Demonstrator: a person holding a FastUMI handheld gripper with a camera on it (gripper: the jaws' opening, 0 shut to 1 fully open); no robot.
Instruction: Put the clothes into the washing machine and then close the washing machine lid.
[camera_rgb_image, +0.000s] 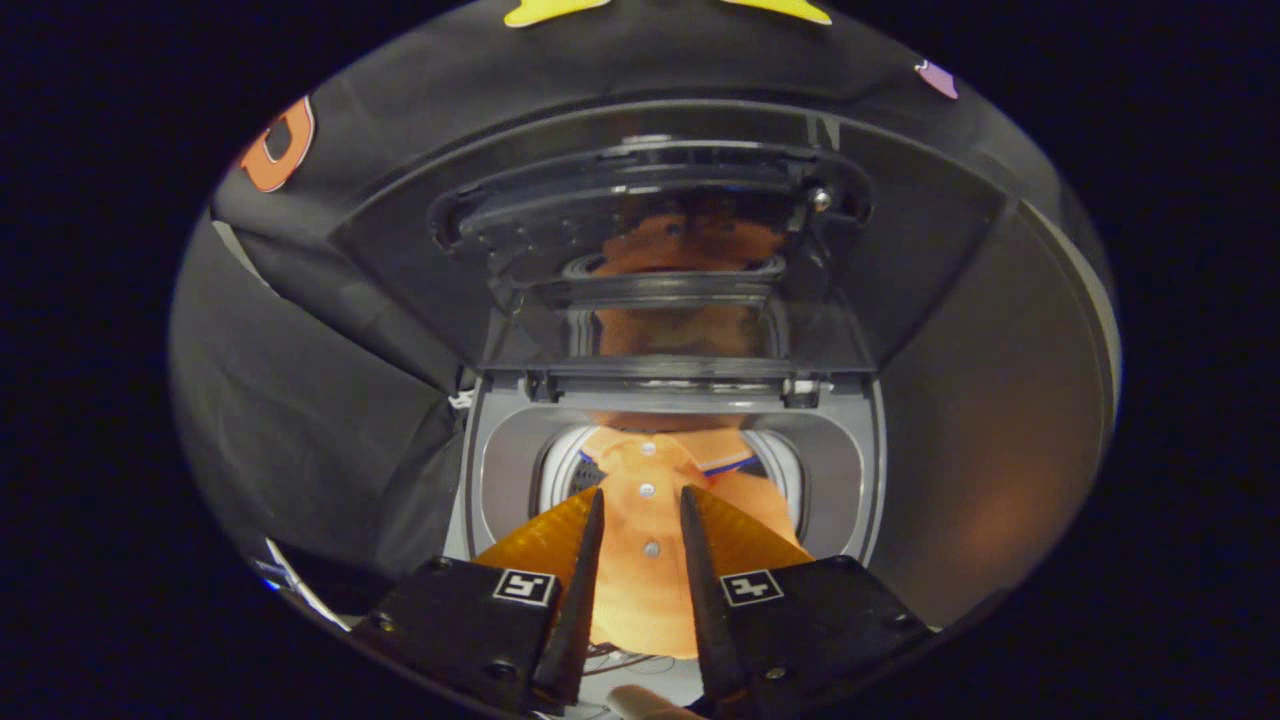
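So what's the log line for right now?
gripper: open, over drum | shirt: between fingers, in washer | lid: up | next: close lid

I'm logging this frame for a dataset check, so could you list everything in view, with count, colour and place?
washing machine: one, grey top-loader, opening just ahead of the tongs.
washing machine lid: one, dark and see-through, raised upright behind the opening, showing an orange reflection.
shirt: one, orange with white buttons and a blue-edged collar, lying in the drum opening, running between the fingers and beyond them.
drum: one, silvery perforated wall, showing on both sides of the shirt.
booth wall: black cloth, left of and behind the machine.
tongs: one pair, fingers apart either side of the shirt's button line, not pressing on it as far as I can tell.
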